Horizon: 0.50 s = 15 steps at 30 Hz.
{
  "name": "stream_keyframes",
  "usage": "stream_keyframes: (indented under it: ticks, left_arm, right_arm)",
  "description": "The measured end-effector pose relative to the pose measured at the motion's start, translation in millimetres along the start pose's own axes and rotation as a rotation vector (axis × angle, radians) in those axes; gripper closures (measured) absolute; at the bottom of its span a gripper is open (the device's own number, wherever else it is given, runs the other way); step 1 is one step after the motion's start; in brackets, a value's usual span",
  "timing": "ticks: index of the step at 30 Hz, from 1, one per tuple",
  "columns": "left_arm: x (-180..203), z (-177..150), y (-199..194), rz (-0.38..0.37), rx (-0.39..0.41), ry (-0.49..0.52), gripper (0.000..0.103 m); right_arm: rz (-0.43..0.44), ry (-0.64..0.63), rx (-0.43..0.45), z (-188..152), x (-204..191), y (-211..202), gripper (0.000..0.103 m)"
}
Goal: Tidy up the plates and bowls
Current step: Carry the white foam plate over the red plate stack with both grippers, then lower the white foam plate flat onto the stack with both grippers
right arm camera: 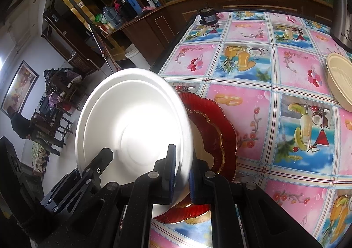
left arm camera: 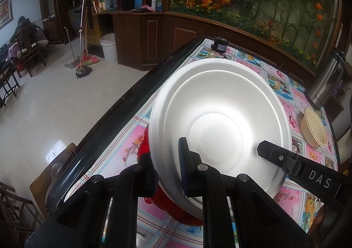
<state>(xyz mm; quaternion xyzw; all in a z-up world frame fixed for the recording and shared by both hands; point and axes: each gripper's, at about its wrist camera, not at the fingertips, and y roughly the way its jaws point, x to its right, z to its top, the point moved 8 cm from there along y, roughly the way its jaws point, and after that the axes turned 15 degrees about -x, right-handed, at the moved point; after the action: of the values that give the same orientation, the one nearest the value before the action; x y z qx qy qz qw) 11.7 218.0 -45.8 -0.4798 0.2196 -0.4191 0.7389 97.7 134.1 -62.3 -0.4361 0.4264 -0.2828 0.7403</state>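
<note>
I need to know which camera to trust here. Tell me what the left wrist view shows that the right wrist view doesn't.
Only the left wrist view: a mop and broom standing on the floor, a white bucket, and the white bowl hiding most of the red plate.

Only the right wrist view: the red plate's scalloped, gold-edged rim, plainly lying under the tilted bowl.

Both: each gripper, left and right, with jaws clamped on the bowl's rim, the beige basket, the small black device and the fruit-print tablecloth.

Scalloped red glass plate (right arm camera: 222, 138) largely hidden behind tilted white foam bowl (right arm camera: 134, 124), ribbed cream plastic bowl (right arm camera: 338, 85) cut off at right edge, steel flask (left arm camera: 325, 85) partly cropped
</note>
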Motion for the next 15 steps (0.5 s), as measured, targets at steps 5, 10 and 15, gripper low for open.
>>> stream_keyframes:
  ticks: [5, 10, 15]
  left_arm:
    - [-1.9, -0.2, 2.9, 0.001, -0.006, -0.001, 0.090]
    - [-1.7, 0.2, 4.2, 0.004, -0.008, 0.003, 0.090]
    - [-3.8, 1.1, 3.4, 0.002, -0.011, -0.009, 0.090]
  right_arm:
    - [0.002, 0.006, -0.005, 0.0, 1.7, 2.3, 0.093]
    - [0.001, 0.007, -0.006, 0.3, 2.2, 3.0, 0.093]
    - [0.002, 0.008, -0.008, 0.6, 2.3, 3.9, 0.092]
